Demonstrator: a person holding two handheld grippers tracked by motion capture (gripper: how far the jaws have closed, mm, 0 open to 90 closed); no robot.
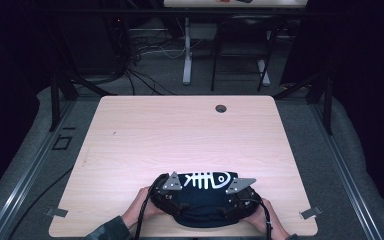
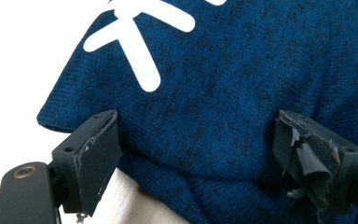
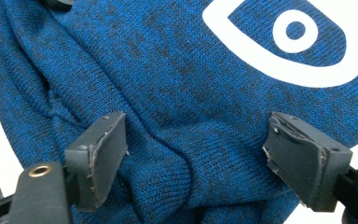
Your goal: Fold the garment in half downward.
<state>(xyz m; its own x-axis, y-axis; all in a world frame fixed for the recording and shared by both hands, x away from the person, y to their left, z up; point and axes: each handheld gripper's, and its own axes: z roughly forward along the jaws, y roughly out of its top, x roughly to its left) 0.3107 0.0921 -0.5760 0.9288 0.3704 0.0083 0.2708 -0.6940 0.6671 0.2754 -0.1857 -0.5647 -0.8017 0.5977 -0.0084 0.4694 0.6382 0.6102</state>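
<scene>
i see the dark blue knitted garment with a white fish-skeleton print (image 1: 205, 192) lying bunched at the near edge of the pale wooden table (image 1: 180, 130), its long axis running left to right across my view. the left gripper (image 1: 167, 196) sits at the garment's left end and the right gripper (image 1: 236, 196) at its right end, so each hand is equally near its own end. in the left gripper view the jaws stand apart with the blue knit (image 2: 223, 102) directly ahead and below; the pads press on nothing. in the right gripper view the jaws are likewise apart over a folded ridge of the knit (image 3: 177, 121), just below the printed fish eye (image 3: 296, 30). i judge the next move to be a descent onto the fabric, each gripper closing on its own end.
</scene>
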